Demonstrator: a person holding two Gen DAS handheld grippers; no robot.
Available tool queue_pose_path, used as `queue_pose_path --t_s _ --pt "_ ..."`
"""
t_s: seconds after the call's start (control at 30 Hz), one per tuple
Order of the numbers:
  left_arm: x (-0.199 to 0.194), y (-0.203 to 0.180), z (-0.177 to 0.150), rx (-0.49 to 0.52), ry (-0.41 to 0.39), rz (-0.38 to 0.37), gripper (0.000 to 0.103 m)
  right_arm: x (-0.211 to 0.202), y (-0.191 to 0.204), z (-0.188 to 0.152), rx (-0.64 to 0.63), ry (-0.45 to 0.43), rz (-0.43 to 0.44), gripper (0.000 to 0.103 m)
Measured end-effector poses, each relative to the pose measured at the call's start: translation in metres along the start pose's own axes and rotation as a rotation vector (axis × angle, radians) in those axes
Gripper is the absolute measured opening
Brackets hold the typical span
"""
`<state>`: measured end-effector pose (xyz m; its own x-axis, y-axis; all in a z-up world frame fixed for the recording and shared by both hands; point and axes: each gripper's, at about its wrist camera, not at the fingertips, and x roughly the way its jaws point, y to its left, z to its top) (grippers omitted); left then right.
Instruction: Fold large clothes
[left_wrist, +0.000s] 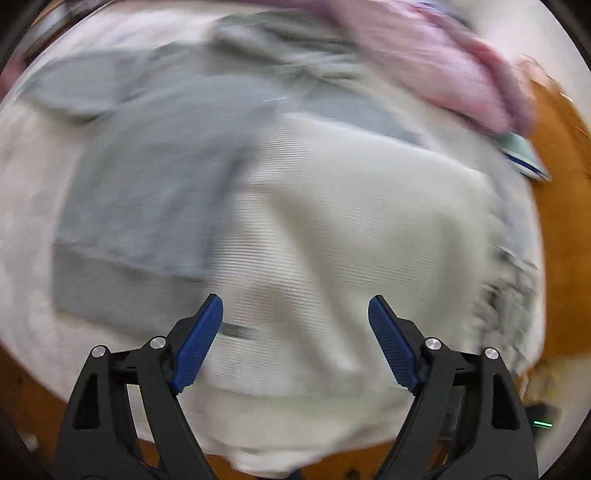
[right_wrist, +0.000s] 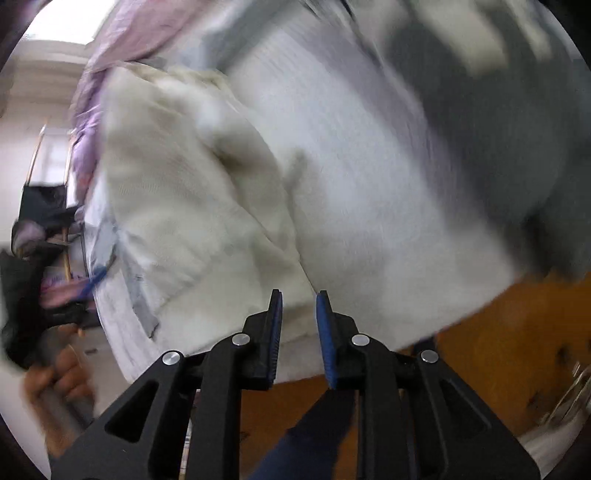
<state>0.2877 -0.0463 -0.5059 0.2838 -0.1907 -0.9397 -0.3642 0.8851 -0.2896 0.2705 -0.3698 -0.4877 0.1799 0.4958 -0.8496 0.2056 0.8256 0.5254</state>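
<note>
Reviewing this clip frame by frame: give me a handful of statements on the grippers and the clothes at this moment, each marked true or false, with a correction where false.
1. The left gripper stands wide open with nothing between its pads. True.
2. The right gripper is clamped on a grey sleeve. False: a narrow gap shows between its pads, with no cloth in it.
3. A white ribbed garment lies partly over a grey garment. True.
4. The pink garment lies under the left gripper's fingers. False: it sits bunched at the far edge, beyond the grey garment.
5. The surface under the clothes is orange-brown. True.
</note>
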Motion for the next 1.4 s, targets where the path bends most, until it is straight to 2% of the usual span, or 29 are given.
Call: queue_pose_path --t_s 0.1,0.17,0.27,0.3,0.33,0.4,0.47,0.57,0.63,0.77,0.97,1.07,1.17,1.27,1.3,1.37,1.4 --pt "0.025 0.034 0.001 -0.058 0.070 0.017 0.081 -0.012 0.050 0.033 -0.153 -0.060 0.079 0.016" --pt "0.031 0.041 -0.002 -0.041 0.097 0.017 0.081 -0.007 0.086 0.063 -0.239 -0.095 0.143 0.016" --pt "0.046 0.037 -0.012 -0.013 0.140 0.007 0.081 0.017 0.131 0.098 -0.339 -0.104 0.147 0.016" --pt "0.051 0.034 -0.015 -0.010 0.152 0.004 0.081 0.032 0.146 0.108 -0.377 -0.081 0.117 0.016" --pt "0.056 0.033 -0.018 -0.010 0.165 -0.002 0.081 0.048 0.154 0.118 -0.410 -0.079 0.042 0.014" --pt "0.060 0.033 -0.019 -0.016 0.171 -0.011 0.081 0.082 0.149 0.136 -0.437 -0.055 -0.093 0.000" --pt "0.064 0.036 -0.019 -0.038 0.181 -0.047 0.084 0.110 0.113 0.149 -0.378 0.001 -0.152 0.000" --pt "0.069 0.046 -0.024 -0.076 0.213 -0.102 0.085 0.125 0.083 0.158 -0.275 0.034 -0.103 0.000" --pt "0.070 0.054 -0.028 -0.095 0.221 -0.134 0.085 0.120 0.074 0.156 -0.229 0.038 -0.074 0.000" --pt "0.074 0.083 -0.046 -0.223 0.283 -0.263 0.085 0.114 0.072 0.146 -0.241 0.007 -0.078 0.000" --pt "0.080 0.101 -0.061 -0.343 0.313 -0.354 0.085 0.123 0.076 0.157 -0.223 -0.008 -0.077 0.000" --pt "0.077 0.115 -0.073 -0.435 0.342 -0.432 0.085 0.127 0.081 0.159 -0.223 -0.014 -0.076 0.000" --pt "0.062 0.125 -0.084 -0.418 0.322 -0.465 0.086 0.125 0.081 0.157 -0.221 -0.030 -0.065 0.000" --pt "0.067 0.129 -0.092 -0.408 0.350 -0.480 0.087 0.112 0.073 0.153 -0.174 -0.051 -0.001 0.000" --pt "0.072 0.131 -0.098 -0.396 0.373 -0.475 0.087 0.105 0.071 0.151 -0.158 -0.059 0.014 0.003" --pt "0.096 0.117 -0.099 -0.323 0.423 -0.430 0.086 0.087 0.066 0.141 -0.125 -0.088 0.021 0.004" --pt "0.103 0.107 -0.102 -0.272 0.448 -0.424 0.086 0.073 0.061 0.128 -0.100 -0.100 0.039 0.007"
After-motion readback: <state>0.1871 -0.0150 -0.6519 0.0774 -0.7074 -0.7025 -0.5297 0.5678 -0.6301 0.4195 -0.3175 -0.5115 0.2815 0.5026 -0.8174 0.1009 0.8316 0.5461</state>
